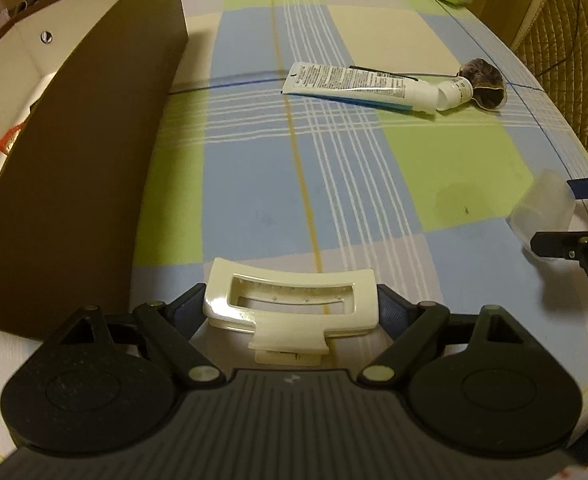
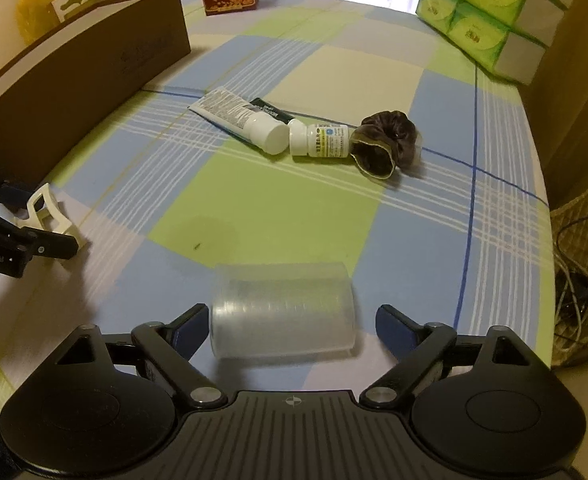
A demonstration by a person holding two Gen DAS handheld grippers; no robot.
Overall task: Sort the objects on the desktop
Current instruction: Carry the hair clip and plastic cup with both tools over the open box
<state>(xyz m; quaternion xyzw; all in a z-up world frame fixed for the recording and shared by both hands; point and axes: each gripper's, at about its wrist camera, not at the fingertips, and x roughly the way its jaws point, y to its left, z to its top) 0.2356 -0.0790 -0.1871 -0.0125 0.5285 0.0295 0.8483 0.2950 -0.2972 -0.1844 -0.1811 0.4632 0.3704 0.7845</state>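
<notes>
Desktop objects were mostly unsorted: the brown box (image 2: 74, 64) sat left on the desk (image 2: 278, 208), with tube (image 2: 240, 120), scrunchie (image 2: 389, 144) and bottle (image 2: 321, 140) lying mid-desk. Right gripper (image 2: 292, 320) fingers straddled the plastic cup (image 2: 282, 312), open; left gripper (image 1: 292, 308) fingers clamped the hair clip (image 1: 290, 300).

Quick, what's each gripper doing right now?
Left gripper: shut on the cream plastic hair claw clip.
Right gripper: open around the clear plastic cup lying on its side, not clamped.
</notes>
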